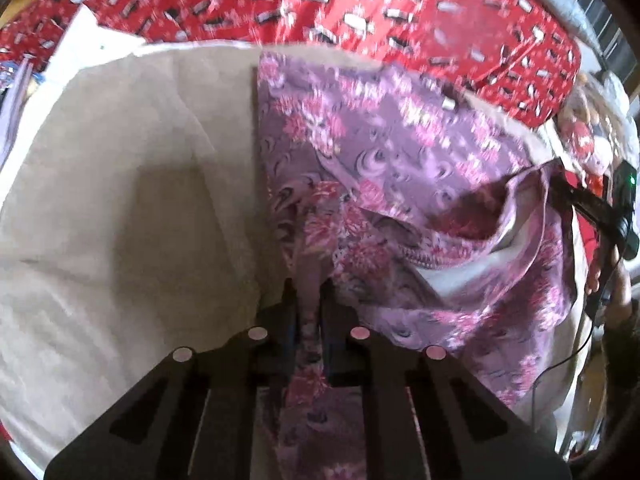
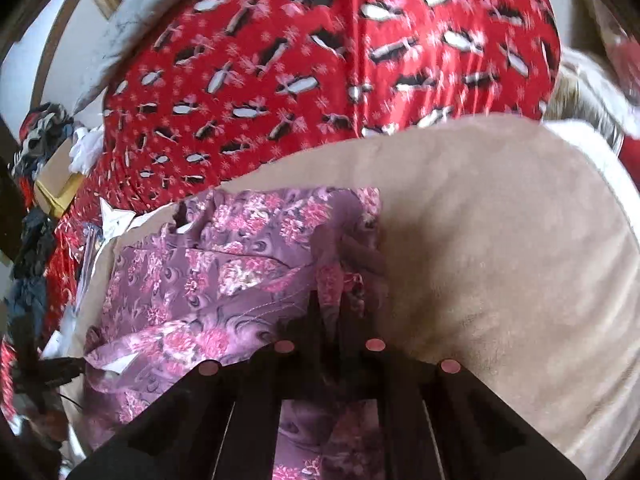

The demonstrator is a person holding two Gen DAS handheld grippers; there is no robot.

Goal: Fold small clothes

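A small purple garment with pink flowers [image 1: 392, 168] lies partly lifted over a beige cloth [image 1: 120, 184]. My left gripper [image 1: 308, 292] is shut on the garment's near edge, and fabric runs back between its fingers. My right gripper [image 2: 332, 304] is shut on another edge of the same garment [image 2: 224, 264], which spreads to its left over the beige cloth [image 2: 500, 240]. In the left wrist view the right gripper [image 1: 576, 196] shows at the far right, pinching the lifted fabric. The garment's white lining [image 1: 464, 272] shows in a fold.
A red sheet with a black and white pattern [image 1: 360, 8] covers the surface behind the beige cloth, also in the right wrist view [image 2: 320, 60]. Dark clothes and a cardboard box [image 2: 56, 184] lie at the left. A hand and cable [image 1: 612, 292] are at the right.
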